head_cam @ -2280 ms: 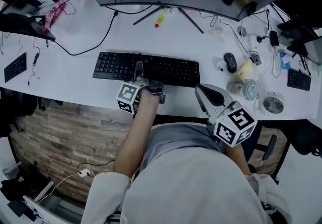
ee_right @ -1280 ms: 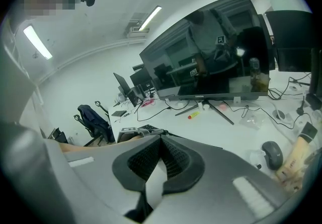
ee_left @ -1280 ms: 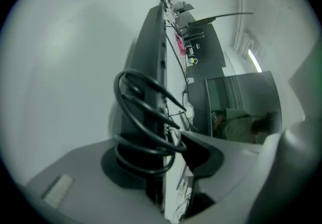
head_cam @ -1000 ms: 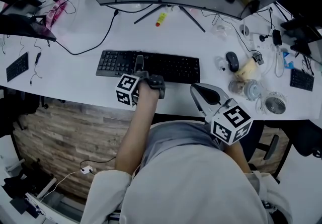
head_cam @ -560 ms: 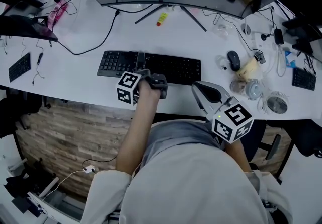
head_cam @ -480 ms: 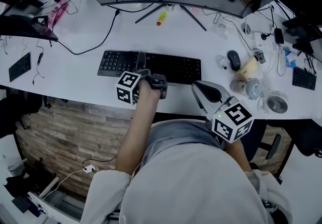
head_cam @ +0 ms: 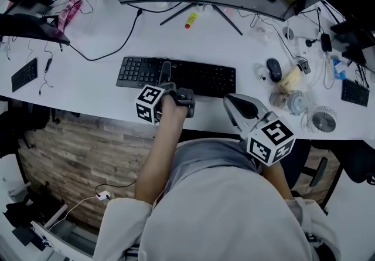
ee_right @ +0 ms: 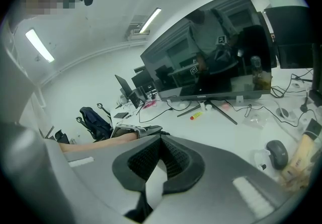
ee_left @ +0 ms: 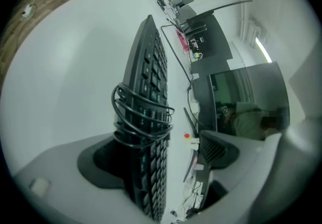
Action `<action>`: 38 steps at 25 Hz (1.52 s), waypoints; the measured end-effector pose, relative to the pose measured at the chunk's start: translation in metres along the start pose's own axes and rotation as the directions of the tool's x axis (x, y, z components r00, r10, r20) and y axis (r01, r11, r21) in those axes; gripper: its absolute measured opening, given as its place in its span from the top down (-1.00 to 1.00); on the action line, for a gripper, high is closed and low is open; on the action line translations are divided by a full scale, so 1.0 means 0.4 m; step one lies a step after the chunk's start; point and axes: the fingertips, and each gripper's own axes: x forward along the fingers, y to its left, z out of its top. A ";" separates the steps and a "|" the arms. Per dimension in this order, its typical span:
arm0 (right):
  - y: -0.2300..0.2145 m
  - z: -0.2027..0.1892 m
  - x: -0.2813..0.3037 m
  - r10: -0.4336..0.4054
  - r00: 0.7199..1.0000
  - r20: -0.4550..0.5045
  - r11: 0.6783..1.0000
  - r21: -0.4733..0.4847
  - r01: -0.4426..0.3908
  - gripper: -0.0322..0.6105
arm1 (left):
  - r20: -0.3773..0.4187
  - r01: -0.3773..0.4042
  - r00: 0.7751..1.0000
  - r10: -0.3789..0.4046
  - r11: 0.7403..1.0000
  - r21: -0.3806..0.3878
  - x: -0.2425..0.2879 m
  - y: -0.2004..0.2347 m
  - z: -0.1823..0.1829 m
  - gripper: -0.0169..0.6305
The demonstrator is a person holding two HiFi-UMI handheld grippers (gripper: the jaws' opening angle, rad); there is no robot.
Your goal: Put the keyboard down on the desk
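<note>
On the white table (head_cam: 88, 87), close to its front edge, the black keyboard (head_cam: 199, 81) is lying with its long axis running left to right. Left claw (head_cam: 164, 75) is straddling the near long edge, left of middle, jaws seemingly loosened, with a gap showing beside the keys. Right claw (head_cam: 233, 106) is hanging clenched on nothing, just off the keyboard's right end.

The black plastic keyboard (head_cam: 176, 76) looks matt, its coiled black cable (ee_left: 143, 117) slightly shiny, the white desk top (head_cam: 88, 87) smooth, the wide dark monitor screen (ee_right: 216, 52) glossy like a mirror, and the brown floor planks (head_cam: 76, 154) like rough wood.
</note>
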 end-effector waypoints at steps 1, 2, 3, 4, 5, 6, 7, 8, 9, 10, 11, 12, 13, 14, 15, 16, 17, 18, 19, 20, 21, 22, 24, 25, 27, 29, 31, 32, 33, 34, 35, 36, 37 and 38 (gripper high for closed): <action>0.001 -0.002 -0.001 0.001 1.000 0.000 1.000 -0.001 -0.001 0.91 | -0.004 0.006 1.000 -0.006 1.000 0.002 -0.001 0.000 -0.001 0.95; 0.002 -0.003 -0.001 0.001 1.000 -0.001 1.000 -0.001 -0.001 0.91 | -0.007 0.013 1.000 -0.013 1.000 0.002 -0.003 0.001 -0.002 0.95; 0.004 -0.004 -0.001 0.001 1.000 -0.001 1.000 -0.002 -0.001 0.91 | -0.009 0.018 1.000 -0.018 1.000 0.000 -0.004 0.001 -0.001 0.95; 0.005 -0.005 -0.002 0.001 1.000 -0.002 1.000 -0.002 -0.001 0.91 | -0.010 0.022 1.000 -0.022 1.000 -0.004 -0.004 0.001 -0.001 0.95; 0.007 -0.007 -0.002 0.001 1.000 -0.003 1.000 -0.003 -0.001 0.91 | -0.012 0.026 1.000 -0.027 1.000 -0.007 -0.005 0.001 0.000 0.95; 0.009 -0.009 -0.002 0.001 1.000 -0.004 1.000 -0.003 -0.001 0.91 | -0.014 0.030 0.999 -0.030 1.000 -0.008 -0.006 0.002 0.000 0.95; 0.012 -0.011 -0.003 0.001 1.000 -0.004 1.000 -0.003 -0.001 0.91 | -0.017 0.033 0.999 -0.033 0.999 -0.006 -0.007 0.004 0.000 0.95; 0.014 -0.013 -0.004 0.002 1.000 -0.004 1.000 -0.003 -0.002 0.91 | -0.020 0.034 0.999 -0.034 0.999 0.000 -0.009 0.005 -0.001 0.95; 0.016 -0.014 -0.004 0.003 1.000 -0.004 1.000 -0.001 -0.003 0.91 | -0.023 0.036 0.999 -0.036 0.999 0.007 -0.010 0.005 -0.002 0.95; 0.017 -0.015 -0.004 0.007 1.000 -0.003 1.000 0.004 -0.007 0.91 | -0.026 0.037 0.999 -0.037 0.999 0.013 -0.012 0.005 -0.003 0.95; 0.020 -0.015 -0.005 0.012 1.000 -0.001 1.000 0.011 -0.012 0.91 | -0.027 0.038 0.999 -0.038 0.999 0.015 -0.013 0.006 -0.004 0.95; 0.022 -0.015 -0.006 0.016 1.000 0.000 1.000 0.016 -0.016 0.91 | -0.029 0.040 0.999 -0.040 0.999 0.014 -0.015 0.007 -0.005 0.95; 0.023 -0.016 -0.007 0.020 1.000 0.001 1.000 0.019 -0.020 0.91 | -0.030 0.042 0.999 -0.042 0.999 0.011 -0.017 0.008 -0.005 0.95; 0.025 -0.017 -0.008 0.021 1.000 0.000 1.000 0.017 -0.021 0.91 | -0.031 0.045 0.999 -0.044 0.999 0.008 -0.019 0.009 -0.006 0.95; 0.026 -0.018 -0.010 0.021 1.000 -0.001 1.000 0.014 -0.021 0.91 | -0.032 0.046 0.998 -0.046 0.999 0.005 -0.022 0.011 -0.007 0.95; 0.027 -0.019 -0.010 0.021 1.000 -0.002 1.000 0.011 -0.021 0.91 | -0.034 0.048 0.998 -0.048 0.999 0.005 -0.023 0.012 -0.008 0.95; 0.029 -0.021 -0.011 0.021 1.000 -0.002 1.000 0.009 -0.021 0.91 | -0.036 0.049 0.998 -0.048 0.999 0.007 -0.024 0.014 -0.009 0.95; 0.030 -0.023 -0.011 0.021 1.000 -0.003 1.000 0.008 -0.021 0.91 | -0.040 0.049 0.998 -0.048 0.999 0.011 -0.025 0.016 -0.009 0.95; 0.032 -0.025 -0.010 0.021 1.000 -0.005 1.000 0.008 -0.021 0.91 | -0.045 0.048 0.998 -0.048 0.999 0.015 -0.025 0.017 -0.010 0.95; 0.034 -0.027 -0.010 0.019 1.000 -0.007 1.000 0.008 -0.019 0.91 | -0.050 0.049 0.998 -0.048 0.999 0.018 -0.026 0.017 -0.010 0.95; 0.036 -0.030 -0.009 0.019 1.000 -0.010 1.000 0.008 -0.019 0.91 | -0.054 0.051 0.997 -0.050 0.999 0.018 -0.027 0.018 -0.010 0.95; 0.037 -0.033 -0.009 0.020 1.000 -0.013 1.000 0.007 -0.020 0.91 | -0.057 0.053 0.997 -0.052 0.998 0.018 -0.029 0.019 -0.011 0.95; 0.040 -0.038 -0.011 0.024 1.000 -0.016 1.000 0.007 -0.024 0.91 | -0.064 0.054 0.997 -0.053 0.998 0.022 -0.030 0.023 -0.013 0.95; 0.040 -0.039 -0.012 0.025 1.000 -0.016 1.000 0.007 -0.025 0.91 | -0.068 0.054 0.996 -0.053 0.998 0.025 -0.031 0.024 -0.015 0.95; 0.041 -0.039 -0.013 0.024 1.000 -0.015 1.000 0.006 -0.024 0.91 | -0.076 0.056 0.996 -0.054 0.998 0.026 -0.033 0.025 -0.017 0.95; 0.041 -0.037 -0.013 0.024 1.000 -0.013 1.000 0.006 -0.024 0.91 | -0.082 0.058 0.995 -0.056 0.998 0.024 -0.036 0.026 -0.019 0.95; 0.043 -0.035 -0.014 0.024 1.000 -0.010 1.000 0.007 -0.024 0.91 | -0.090 0.060 0.994 -0.058 0.998 0.025 -0.039 0.029 -0.021 0.95; 0.045 -0.034 -0.014 0.024 1.000 -0.009 1.000 0.007 -0.024 0.91 | -0.095 0.061 0.994 -0.059 0.998 0.026 -0.041 0.031 -0.022 0.95; 0.047 -0.034 -0.014 0.025 1.000 -0.008 1.000 0.006 -0.025 0.91 | -0.100 0.062 0.993 -0.059 0.998 0.026 -0.043 0.033 -0.023 0.95; 0.048 -0.034 -0.013 0.026 1.000 -0.008 1.000 0.004 -0.026 0.91 | -0.104 0.063 0.993 -0.060 0.998 0.026 -0.045 0.034 -0.024 0.95; 0.050 -0.034 -0.012 0.027 1.000 -0.007 1.000 0.003 -0.027 0.91 | -0.106 0.063 0.993 -0.060 0.998 0.027 -0.047 0.036 -0.024 0.95; 0.051 -0.034 -0.012 0.028 1.000 -0.007 1.000 0.002 -0.028 0.91 | -0.108 0.064 0.992 -0.061 0.998 0.027 -0.049 0.038 -0.026 0.95; 0.052 -0.034 -0.012 0.029 1.000 -0.007 1.000 0.001 -0.029 0.91 | -0.112 0.065 0.992 -0.061 0.998 0.027 -0.051 0.039 -0.027 0.95; 0.053 -0.035 -0.013 0.031 1.000 -0.006 1.000 -0.001 -0.031 0.91 | -0.115 0.065 0.991 -0.061 0.997 0.028 -0.053 0.041 -0.029 0.95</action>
